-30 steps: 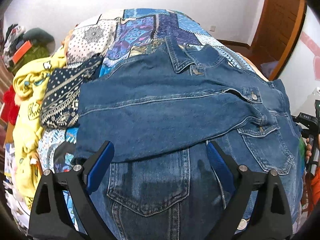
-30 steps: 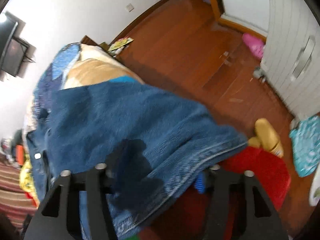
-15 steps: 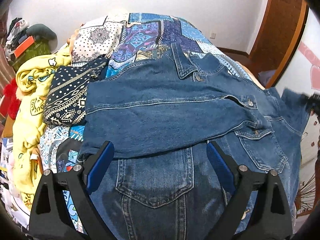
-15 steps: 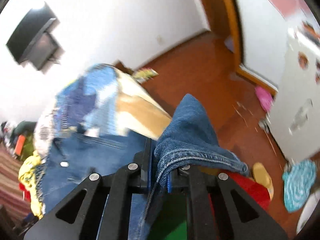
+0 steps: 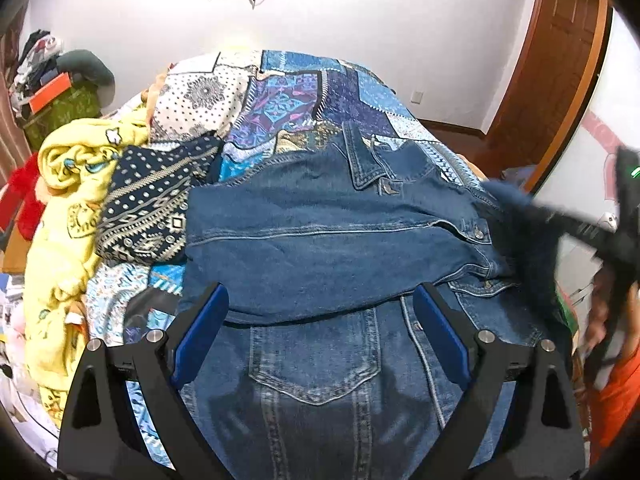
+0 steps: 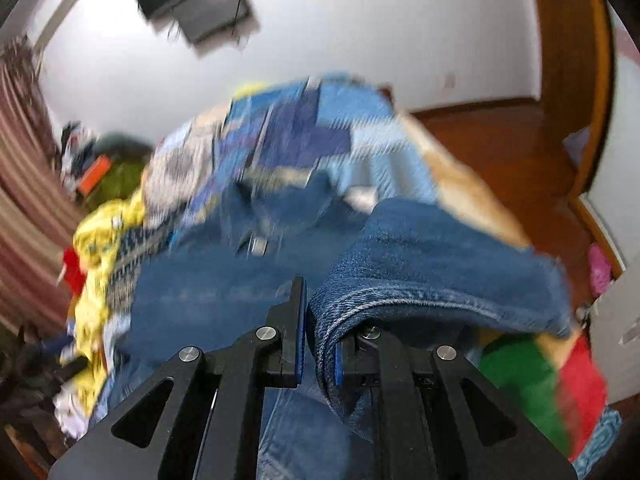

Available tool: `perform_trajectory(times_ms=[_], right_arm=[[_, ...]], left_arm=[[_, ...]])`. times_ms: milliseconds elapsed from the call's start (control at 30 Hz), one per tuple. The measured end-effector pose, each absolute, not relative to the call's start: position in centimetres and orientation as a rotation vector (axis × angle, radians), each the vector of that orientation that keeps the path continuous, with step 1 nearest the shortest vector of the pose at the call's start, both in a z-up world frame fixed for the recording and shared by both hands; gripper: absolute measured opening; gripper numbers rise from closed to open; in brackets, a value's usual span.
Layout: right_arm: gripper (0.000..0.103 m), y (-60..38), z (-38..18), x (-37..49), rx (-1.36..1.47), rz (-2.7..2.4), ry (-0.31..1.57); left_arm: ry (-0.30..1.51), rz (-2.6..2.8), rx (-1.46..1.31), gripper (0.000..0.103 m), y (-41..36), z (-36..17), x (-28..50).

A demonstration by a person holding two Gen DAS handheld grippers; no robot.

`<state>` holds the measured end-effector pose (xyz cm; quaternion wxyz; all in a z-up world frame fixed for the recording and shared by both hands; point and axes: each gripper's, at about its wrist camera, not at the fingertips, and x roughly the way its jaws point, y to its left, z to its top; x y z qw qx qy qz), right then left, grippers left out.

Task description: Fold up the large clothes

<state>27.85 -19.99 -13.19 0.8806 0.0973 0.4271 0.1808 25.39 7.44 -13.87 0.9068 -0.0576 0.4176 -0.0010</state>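
Now right gripper (image 6: 318,320) clamped on denim jacket (image 5: 328,248) edge, left gripper (image 5: 320,320) wide apart, holding nothing.

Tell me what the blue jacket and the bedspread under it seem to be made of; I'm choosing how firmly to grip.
The jacket looks like mid-blue denim, matte and fairly stiff: visible contrast stitching, metal buttons, a flapped pocket, and a thick rolled edge where the right gripper pinches it. The bedspread looks like thin printed woven cloth, probably cotton, in patchwork patterns; its fibre cannot be confirmed.
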Motion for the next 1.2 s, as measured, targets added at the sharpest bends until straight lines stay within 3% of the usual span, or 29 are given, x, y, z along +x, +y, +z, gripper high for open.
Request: perform_trajectory(times_ms=[300,433,700,1133,1200], right_arm=[[0.015,-18.4,-19.9,27.4,0.236,0.411,1.125],[0.036,-19.9,-19.1,26.4,0.263,0.467,1.156],[0.054,-24.6,-16.6,24.3,0.233,0.383,1.052],[0.056,-31.7,-18.4,25.0,0.282,0.157,1.042],[0.056,-31.4,-18.9,25.2,0.281,0.165,1.057]], left_arm=[[0.860,-0.023,-0.116,0.094,6.4,-12.4,26.6],[0.866,-0.068,-0.072,0.094,3.4,-11.9,28.2],[0.857,-0.225,0.095,0.094,-6.3,-11.5,32.1],[0.984,-0.407,0.442,0.094,-20.1,-20.4,37.1],[0.967,-0.399,0.516,0.086,-21.3,-21.9,37.1]])
